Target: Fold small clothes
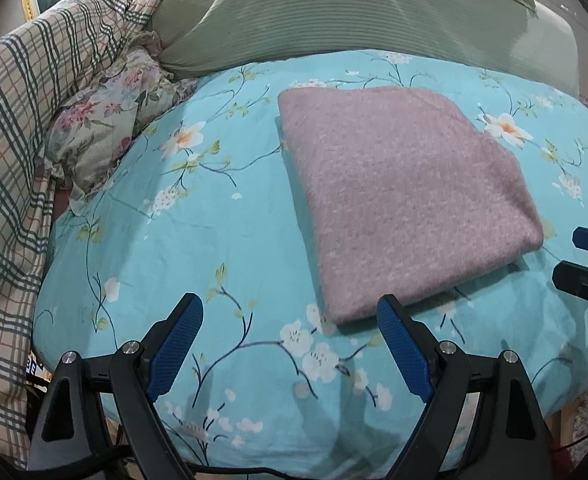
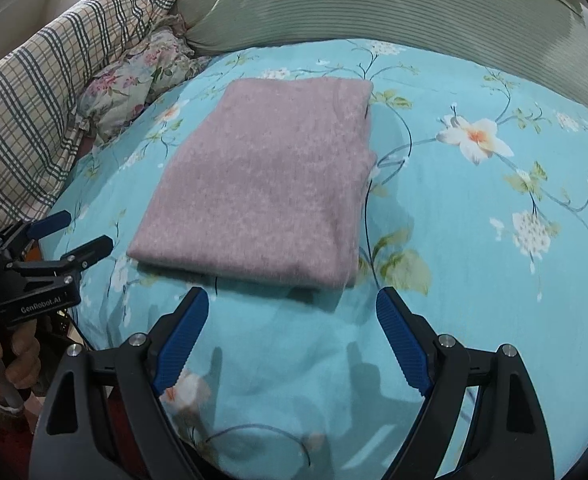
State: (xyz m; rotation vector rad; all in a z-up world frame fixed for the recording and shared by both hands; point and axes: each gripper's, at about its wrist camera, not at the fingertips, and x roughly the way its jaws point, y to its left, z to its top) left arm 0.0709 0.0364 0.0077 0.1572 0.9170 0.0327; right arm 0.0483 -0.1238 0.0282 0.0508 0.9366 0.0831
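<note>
A mauve knitted garment point(image 1: 398, 196) lies folded into a flat rectangle on the turquoise floral bed sheet point(image 1: 214, 220). It also shows in the right wrist view point(image 2: 266, 188). My left gripper point(image 1: 290, 312) is open and empty, just short of the garment's near left corner. My right gripper point(image 2: 292, 300) is open and empty, just in front of the garment's near edge. The right gripper's fingertips point(image 1: 582, 256) show at the right edge of the left wrist view. The left gripper point(image 2: 70, 232) shows open at the left of the right wrist view.
A checked quilt point(image 1: 26, 128) and a floral pillow point(image 1: 110, 116) are piled at the left. A green ribbed pillow point(image 1: 334, 16) lies behind the garment. The bed's front edge runs just below the grippers.
</note>
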